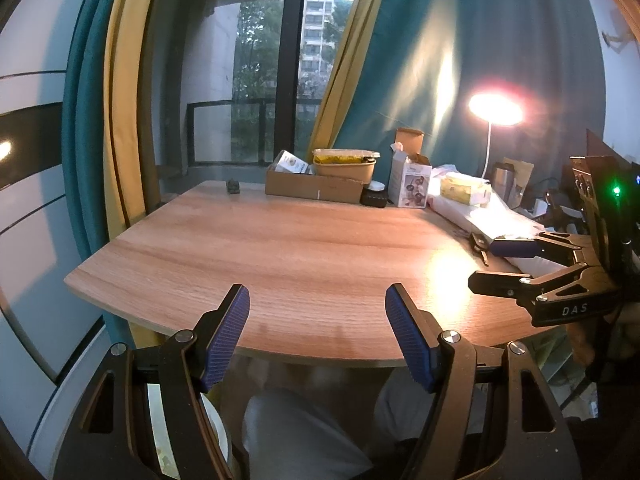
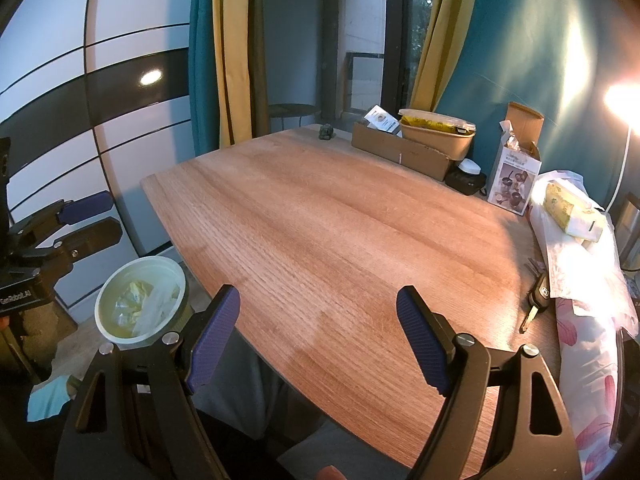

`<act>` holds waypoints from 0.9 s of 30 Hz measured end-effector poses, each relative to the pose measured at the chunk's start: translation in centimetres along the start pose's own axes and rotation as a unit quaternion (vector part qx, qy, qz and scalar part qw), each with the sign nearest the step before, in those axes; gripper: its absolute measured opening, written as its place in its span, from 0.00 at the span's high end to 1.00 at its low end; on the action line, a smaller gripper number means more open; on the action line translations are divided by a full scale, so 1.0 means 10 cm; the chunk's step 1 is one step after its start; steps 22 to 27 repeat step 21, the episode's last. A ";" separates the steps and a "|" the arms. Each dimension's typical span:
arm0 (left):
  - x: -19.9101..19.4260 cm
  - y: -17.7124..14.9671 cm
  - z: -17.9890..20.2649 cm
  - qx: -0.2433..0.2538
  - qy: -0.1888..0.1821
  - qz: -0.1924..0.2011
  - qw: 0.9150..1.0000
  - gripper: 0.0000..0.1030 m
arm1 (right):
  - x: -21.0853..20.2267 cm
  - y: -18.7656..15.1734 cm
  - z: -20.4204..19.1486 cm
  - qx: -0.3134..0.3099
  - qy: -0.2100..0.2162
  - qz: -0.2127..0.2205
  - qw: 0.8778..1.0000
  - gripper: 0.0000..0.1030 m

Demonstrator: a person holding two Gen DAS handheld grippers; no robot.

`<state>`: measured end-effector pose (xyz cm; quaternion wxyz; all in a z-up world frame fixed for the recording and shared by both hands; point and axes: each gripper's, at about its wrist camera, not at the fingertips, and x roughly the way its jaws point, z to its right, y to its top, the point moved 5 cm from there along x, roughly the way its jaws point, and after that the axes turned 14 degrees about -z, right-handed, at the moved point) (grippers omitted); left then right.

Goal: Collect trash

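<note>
Both claws hover at the near edge of the desk [image 2: 340, 220], and both are empty: the left claw [image 1: 318, 336] stands wide apart with nothing between its blue pads, and the right claw [image 2: 318, 340] is likewise spread wide over bare wood. The trash bin [image 2: 142, 300], a pale round tub on the floor just beside the desk's left corner, already holds crumpled wrappers and clear film [image 2: 140, 304], so collection appears well advanced. The central span of the desk shows no loose scraps in either view. What remains sits along the far and right edges: a cardboard tray [image 1: 316, 188] carrying a lidded food container [image 1: 345, 164], an opened white carton [image 1: 410, 180], a small dark jar with a white cap [image 1: 375, 196], a yellow tissue pack [image 1: 466, 188] resting on white plastic wrapping [image 2: 560, 248], and a car key [image 2: 536, 300] beside it. Whether any of these counts as trash cannot be told from the views; the opened carton and the food container are the likeliest candidates. By this reading the task is either nearly finished or awaiting a final pass along the back row.
</note>
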<state>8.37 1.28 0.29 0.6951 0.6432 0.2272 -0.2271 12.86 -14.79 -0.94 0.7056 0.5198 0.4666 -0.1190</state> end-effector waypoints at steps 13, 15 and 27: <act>0.00 0.00 0.01 0.003 -0.001 0.001 1.000 0.28 | 0.00 0.00 0.00 0.000 0.001 0.000 1.000 0.22; -0.01 0.00 0.01 0.002 -0.001 0.001 1.000 0.28 | -0.01 0.00 -0.01 -0.001 0.001 0.000 1.000 0.22; 0.00 0.00 0.02 0.005 0.000 0.003 1.000 0.28 | -0.01 -0.01 -0.01 0.001 0.000 -0.001 1.000 0.22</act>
